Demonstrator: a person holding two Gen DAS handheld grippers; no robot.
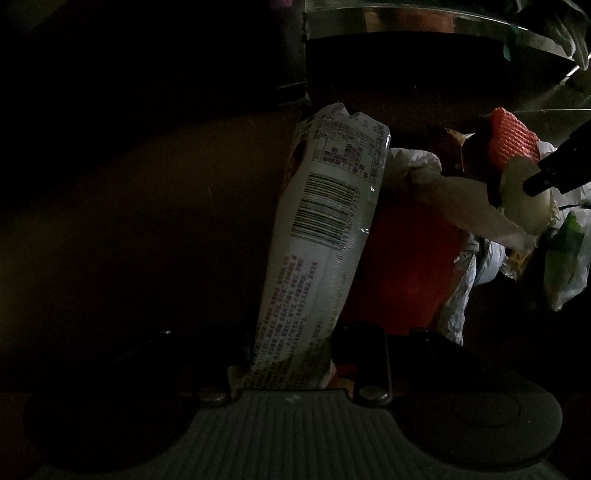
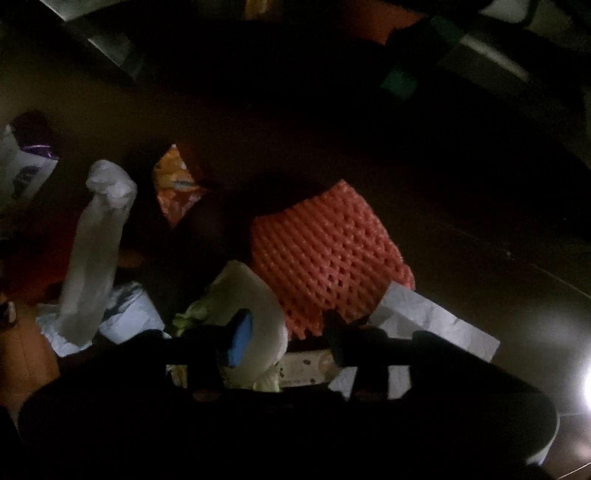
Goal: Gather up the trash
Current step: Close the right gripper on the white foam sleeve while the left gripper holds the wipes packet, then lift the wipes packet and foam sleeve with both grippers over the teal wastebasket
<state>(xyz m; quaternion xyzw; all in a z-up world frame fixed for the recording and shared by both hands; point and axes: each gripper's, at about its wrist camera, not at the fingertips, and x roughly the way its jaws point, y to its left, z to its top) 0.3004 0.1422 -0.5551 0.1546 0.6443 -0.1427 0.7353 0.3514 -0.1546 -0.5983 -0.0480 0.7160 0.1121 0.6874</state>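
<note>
The scene is very dark. My left gripper is shut on a white snack wrapper with a barcode, which stands up between the fingers. My right gripper is open over a heap of trash, its blue-padded finger against a pale rounded piece. It also shows in the left wrist view at the right, touching that pale piece. Beside it lie an orange foam net, a twisted white bag and white paper.
A red item sits behind the wrapper. An orange snack bag and a purple-and-white bag lie at the left. A metal shelf edge runs overhead. A green-and-white bag is at the far right.
</note>
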